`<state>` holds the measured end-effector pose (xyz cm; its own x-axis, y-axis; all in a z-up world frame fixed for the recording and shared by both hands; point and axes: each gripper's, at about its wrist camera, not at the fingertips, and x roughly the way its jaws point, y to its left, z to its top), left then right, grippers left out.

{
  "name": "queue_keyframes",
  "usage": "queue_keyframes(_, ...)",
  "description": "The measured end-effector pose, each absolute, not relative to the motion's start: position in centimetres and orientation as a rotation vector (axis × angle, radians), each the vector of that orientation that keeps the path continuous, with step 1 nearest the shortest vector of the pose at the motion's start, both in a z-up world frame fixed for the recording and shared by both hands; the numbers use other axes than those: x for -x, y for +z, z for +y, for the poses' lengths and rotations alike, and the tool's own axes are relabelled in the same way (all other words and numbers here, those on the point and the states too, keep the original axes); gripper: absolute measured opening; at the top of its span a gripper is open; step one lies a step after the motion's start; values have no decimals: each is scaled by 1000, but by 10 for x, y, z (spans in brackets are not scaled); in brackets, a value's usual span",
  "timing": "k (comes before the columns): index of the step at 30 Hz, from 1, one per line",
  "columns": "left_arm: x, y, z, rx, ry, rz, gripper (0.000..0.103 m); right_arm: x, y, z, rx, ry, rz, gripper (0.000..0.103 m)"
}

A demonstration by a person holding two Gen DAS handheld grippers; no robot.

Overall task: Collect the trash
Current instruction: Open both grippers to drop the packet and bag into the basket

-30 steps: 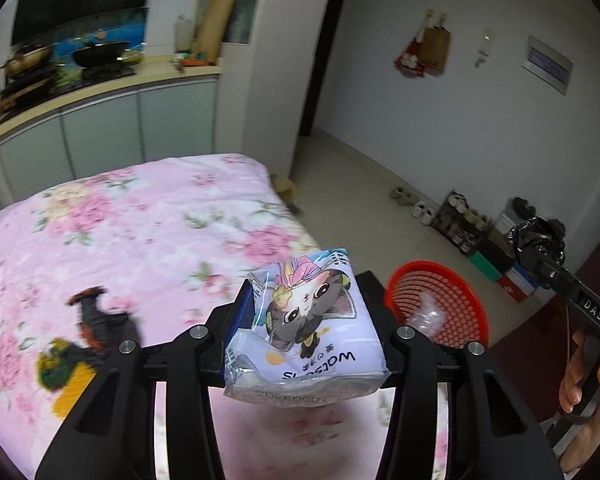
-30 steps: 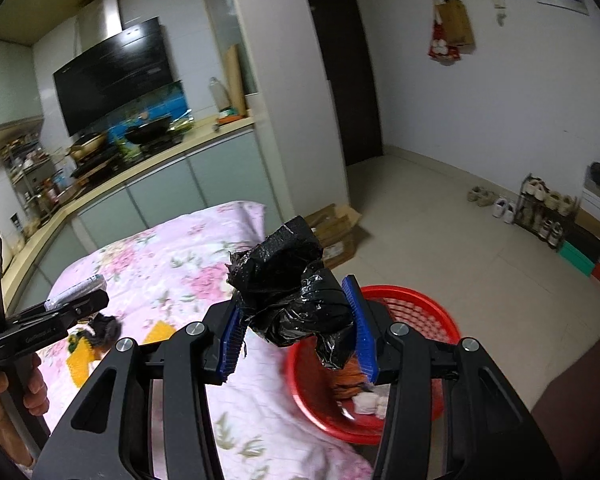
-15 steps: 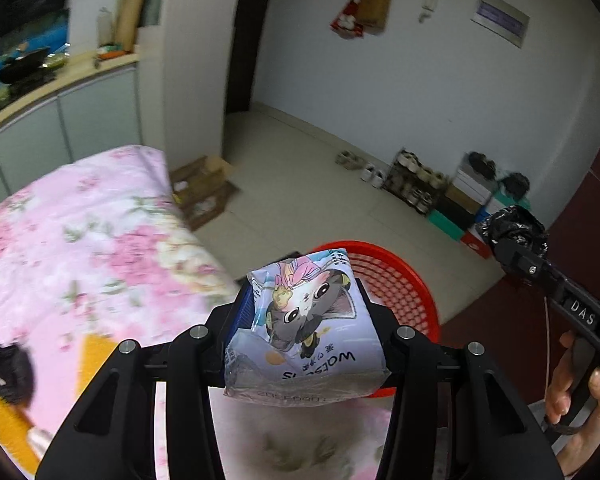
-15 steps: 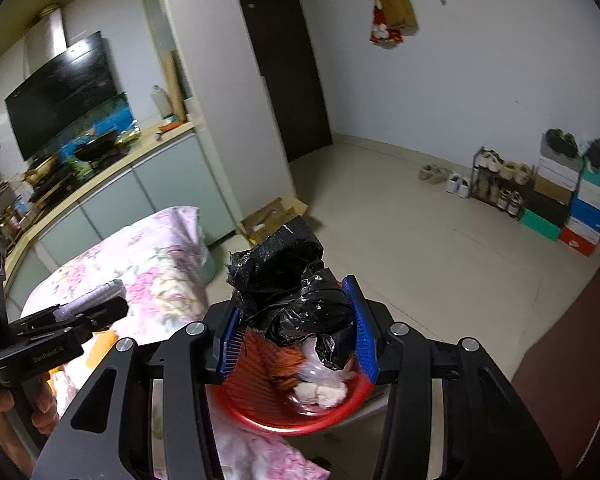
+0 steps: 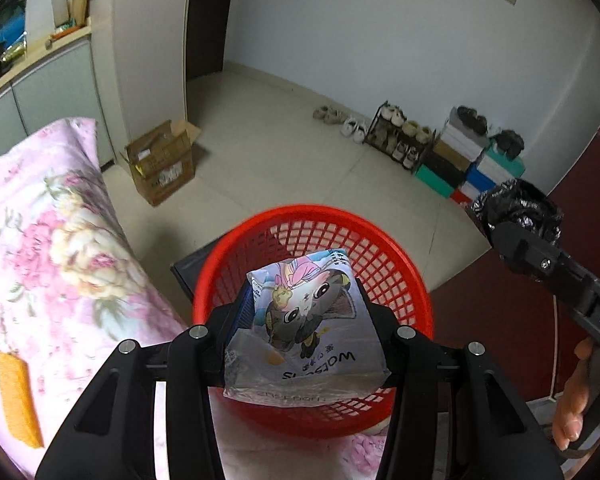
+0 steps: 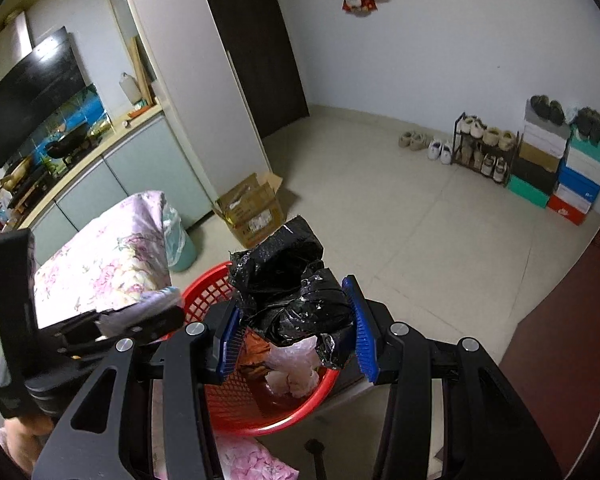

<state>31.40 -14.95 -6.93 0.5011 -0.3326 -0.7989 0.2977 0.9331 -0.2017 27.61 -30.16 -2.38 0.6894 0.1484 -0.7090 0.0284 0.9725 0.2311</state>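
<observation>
Red basket (image 5: 396,264) sits right below both tongs, so you hold each load over it: left tongs (image 5: 306,320) grip the tissue pack (image 5: 304,320), right tongs (image 6: 296,320) clamp the crumpled black bag (image 6: 284,280), ready to drop

The basket (image 5: 396,264) is bright red with an open grid weave. The tissue pack (image 5: 308,332) is pale blue-white, printed with a grey cartoon cat and pink hair. The crumpled bag (image 6: 292,280) is glossy black. The bed cover (image 5: 52,240) is pink with cream and rose flowers.
</observation>
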Motion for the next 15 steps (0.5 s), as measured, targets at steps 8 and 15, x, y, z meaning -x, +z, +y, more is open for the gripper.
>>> queue_keyframes(8,-322,-103,-168,-2,-374,1043,48,-298,-52,-295,-237,69,902,54)
queue_keyframes(15,-322,-105,-162,17,-365,1036,77,-295,-59,-308,-298,50,914,70)
